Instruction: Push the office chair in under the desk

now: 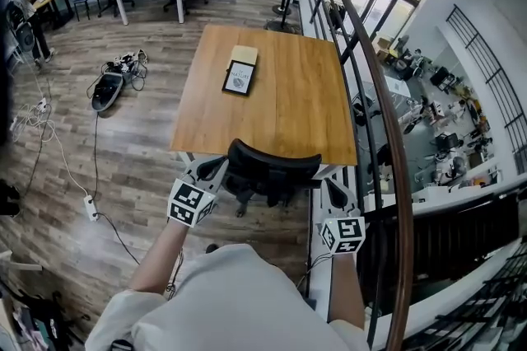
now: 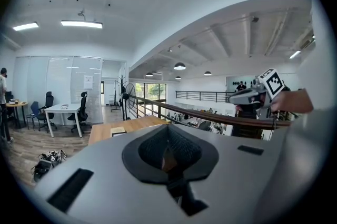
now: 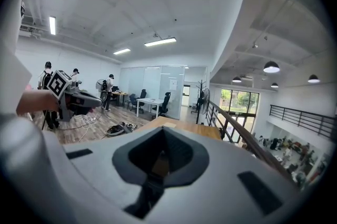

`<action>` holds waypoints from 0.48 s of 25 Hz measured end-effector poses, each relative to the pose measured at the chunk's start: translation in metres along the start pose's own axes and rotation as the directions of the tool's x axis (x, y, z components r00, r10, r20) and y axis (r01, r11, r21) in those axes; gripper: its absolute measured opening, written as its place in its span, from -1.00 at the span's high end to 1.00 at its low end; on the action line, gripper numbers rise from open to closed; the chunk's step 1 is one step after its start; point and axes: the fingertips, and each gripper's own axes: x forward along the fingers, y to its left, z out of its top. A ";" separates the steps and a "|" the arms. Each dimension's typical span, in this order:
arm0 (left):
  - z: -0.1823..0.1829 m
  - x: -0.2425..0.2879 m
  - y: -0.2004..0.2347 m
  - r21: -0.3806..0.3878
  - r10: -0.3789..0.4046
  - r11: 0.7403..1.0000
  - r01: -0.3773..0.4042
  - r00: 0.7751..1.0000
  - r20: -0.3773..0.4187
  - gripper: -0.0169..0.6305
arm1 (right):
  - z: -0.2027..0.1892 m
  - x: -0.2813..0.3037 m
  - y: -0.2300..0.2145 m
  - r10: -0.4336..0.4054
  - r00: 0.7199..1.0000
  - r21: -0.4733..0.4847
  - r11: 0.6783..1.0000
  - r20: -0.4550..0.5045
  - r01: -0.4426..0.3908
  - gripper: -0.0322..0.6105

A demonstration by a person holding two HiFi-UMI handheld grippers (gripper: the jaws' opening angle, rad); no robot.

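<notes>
Left gripper (image 1: 212,170): jaws pressed together, nothing between them. Its tip sits at the left side of the office chair (image 1: 272,162) backrest. Right gripper (image 1: 333,193): jaws pressed together, empty, tip just beside the backrest's right side. Contact at either tip cannot be confirmed. The chair stands at the middle of the desk (image 1: 288,106) near edge, backrest at that edge, seat hidden under the worktop. A framed card (image 1: 239,78) lies toward the far left corner.

Head view: from the person's head, steeply down onto wooden desk (image 1: 280,94) and office chair (image 1: 272,166), mid-range. Left gripper view, right gripper view: low, level, forward over own jaws, very near. Shared: wooden desk, railing (image 1: 394,135)
</notes>
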 end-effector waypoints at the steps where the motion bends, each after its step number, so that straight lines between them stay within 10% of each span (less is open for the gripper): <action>1: 0.001 0.000 0.000 0.002 -0.002 1.000 0.001 1.000 0.001 0.97 | 0.000 0.000 0.000 -0.001 1.000 0.000 1.000 0.000 0.001 0.89; 12: 0.005 0.001 0.000 0.000 -0.011 1.000 0.011 1.000 0.012 0.97 | 0.002 -0.001 0.002 -0.022 1.000 -0.022 1.000 -0.009 0.021 0.89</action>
